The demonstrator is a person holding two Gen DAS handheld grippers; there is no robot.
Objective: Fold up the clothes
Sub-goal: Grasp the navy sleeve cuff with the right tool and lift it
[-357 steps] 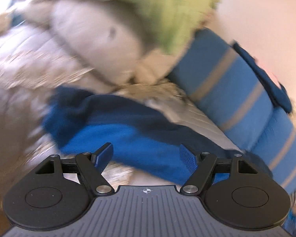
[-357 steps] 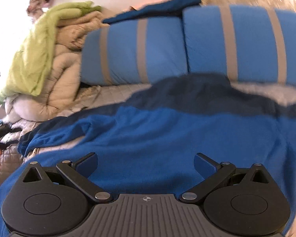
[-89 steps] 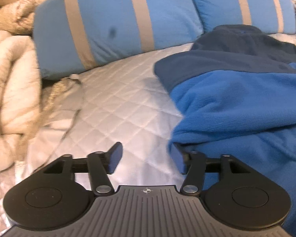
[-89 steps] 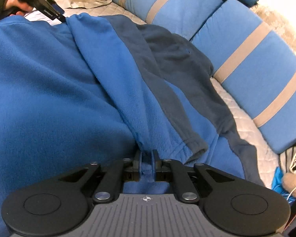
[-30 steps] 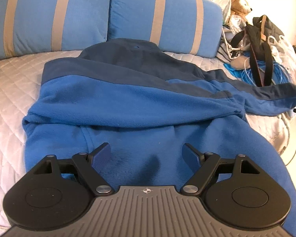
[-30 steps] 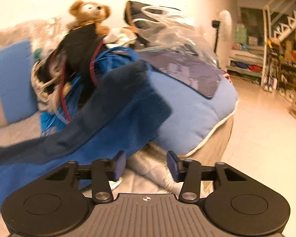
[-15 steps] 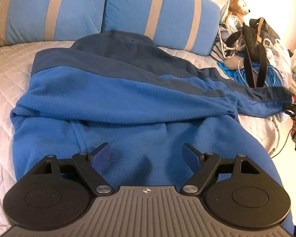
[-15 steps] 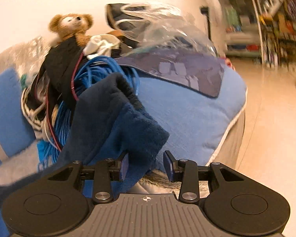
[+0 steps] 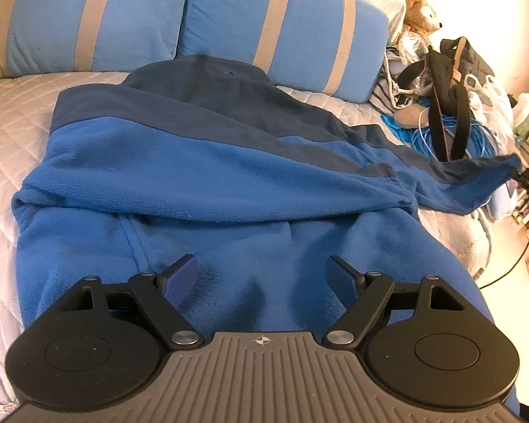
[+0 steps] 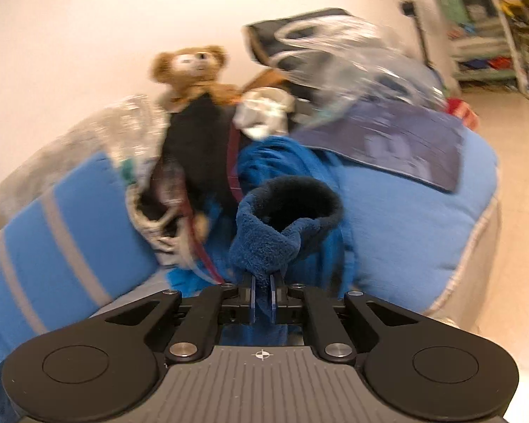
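A blue fleece jacket (image 9: pixel 201 176) with a navy yoke lies spread on the quilted bed, collar toward the pillows. Its left side is folded over the body. My left gripper (image 9: pixel 262 276) hovers open over the jacket's lower body, nothing between its fingers. The jacket's right sleeve (image 9: pixel 476 176) stretches off to the right, its end held by the other gripper at the frame edge. In the right wrist view my right gripper (image 10: pixel 262 298) is shut on the sleeve cuff (image 10: pixel 285 225), whose round dark opening faces the camera.
Two blue pillows with tan stripes (image 9: pixel 229 24) line the headboard. At the bed's right end sit a teddy bear (image 10: pixel 194 70), a black bag (image 9: pixel 455 88), blue cables (image 9: pixel 423 134), plastic bags and a large blue cushion (image 10: pixel 412 232). Bare floor lies beyond (image 10: pixel 511 141).
My right gripper has closed on the sleeve cuff that was between its open fingers. The sleeve is now pulled out straighter to the right. My left gripper stays open over the jacket body.
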